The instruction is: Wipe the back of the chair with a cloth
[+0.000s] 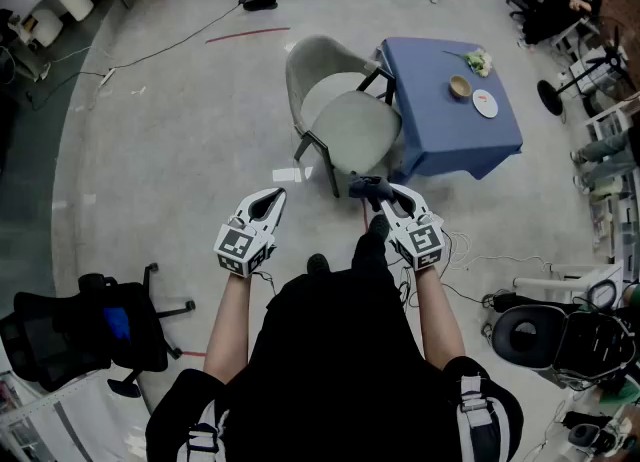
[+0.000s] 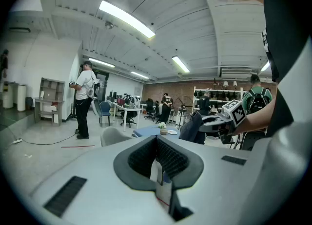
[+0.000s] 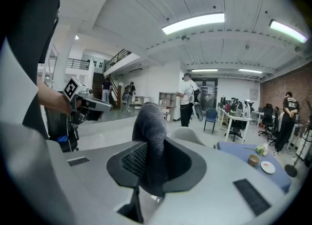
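The cloth [image 3: 150,131] pinched in the right gripper [image 3: 152,153] is dark grey and fuzzy, with a nubby, towel-like pile. Both grippers have smooth, matt grey plastic shells, and the left gripper [image 2: 157,143] shows black pads [image 2: 171,159] with a fine ribbed surface. The chair [image 1: 345,115] has a smooth, matt, pale grey shell and seat on thin dark legs [image 1: 329,172] that look like metal. The blue tablecloth [image 1: 440,125] is matt fabric hanging in soft folds. The floor [image 1: 180,140] is smooth grey concrete with a faint sheen.
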The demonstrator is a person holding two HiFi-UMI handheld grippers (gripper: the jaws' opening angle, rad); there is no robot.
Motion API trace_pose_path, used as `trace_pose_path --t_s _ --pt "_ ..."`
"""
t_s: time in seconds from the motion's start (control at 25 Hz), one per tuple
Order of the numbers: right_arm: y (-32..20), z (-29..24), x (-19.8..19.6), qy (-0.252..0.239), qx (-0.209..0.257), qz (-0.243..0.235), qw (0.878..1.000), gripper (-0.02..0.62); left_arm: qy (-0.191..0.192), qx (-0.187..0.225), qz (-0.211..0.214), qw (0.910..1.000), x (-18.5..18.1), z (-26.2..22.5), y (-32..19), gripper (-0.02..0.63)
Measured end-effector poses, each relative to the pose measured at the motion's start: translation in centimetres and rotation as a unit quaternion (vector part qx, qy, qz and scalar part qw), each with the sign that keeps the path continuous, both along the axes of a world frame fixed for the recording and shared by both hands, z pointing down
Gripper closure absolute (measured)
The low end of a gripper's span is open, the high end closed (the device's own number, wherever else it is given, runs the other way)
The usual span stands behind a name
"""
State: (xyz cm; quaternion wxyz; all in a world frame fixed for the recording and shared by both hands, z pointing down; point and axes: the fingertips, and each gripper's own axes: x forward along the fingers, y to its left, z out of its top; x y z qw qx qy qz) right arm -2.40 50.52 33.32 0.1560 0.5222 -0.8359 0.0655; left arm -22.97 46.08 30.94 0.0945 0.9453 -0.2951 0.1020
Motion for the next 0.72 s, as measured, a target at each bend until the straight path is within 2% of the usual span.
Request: trace_pose_path --t_s 0.24,0.4,0.72 --pt "-0.6 -0.3 -1.0 0.006 -0.001 -0.006 1.0 0.506 0.004 0.003 0.0 1.0 -1.5 0.5 -0.1 0.583" --pt "-0.9 -0.1 -1.4 0.013 -0.008 -0.012 1.0 0.506 0.013 -0.001 -0.015 0.9998 -2.6 0.5 -0.1 0.583" --pt "-2.6 -0.2 -1.9 -0.006 0.004 -0.016 1.0 0.505 0.01 -0.005 -0.033 0.9994 -3.1 0.7 -1.3 0.583"
